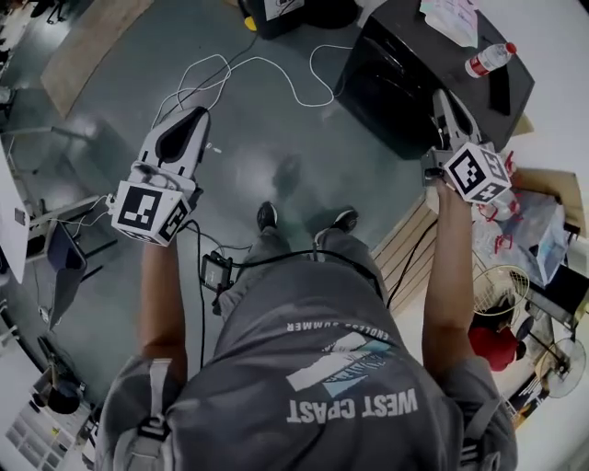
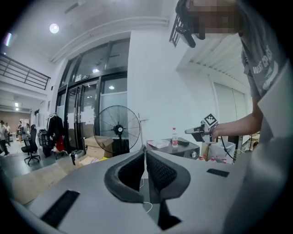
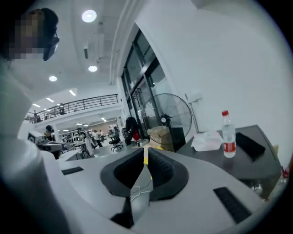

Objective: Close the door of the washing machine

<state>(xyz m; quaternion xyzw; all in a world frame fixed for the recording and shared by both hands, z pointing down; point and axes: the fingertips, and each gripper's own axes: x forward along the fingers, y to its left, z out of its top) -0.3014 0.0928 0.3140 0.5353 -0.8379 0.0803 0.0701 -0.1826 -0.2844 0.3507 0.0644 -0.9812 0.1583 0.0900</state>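
— As you stand on the grey floor [image 1: 276, 156], the washing machine [image 1: 391, 87] is the dark cabinet at your far right, against the white wall.
— And its door?
— The glossy front faces the open floor, but these views do not let you tell whether the door is shut. A water bottle [image 1: 490, 59] stands upright on the machine's top, with white paper [image 1: 451, 17] on the far side of it and a flat dark object just beside it.
— The left hand-held gripper?
— Your left hand-held gripper [image 1: 190, 118] is held out over the floor, well apart from the machine. Its jaws meet at the tips with nothing between them.
— And the right?
— Your right hand-held gripper [image 1: 442, 99] is raised near the machine's near right corner, not touching it. Its jaws stand a narrow crack apart and hold nothing.
— Anything else nearby?
— A white cable [image 1: 276, 74] loops on the floor between your two grippers, and a standing fan [image 2: 117, 129] is past the machine's far end.
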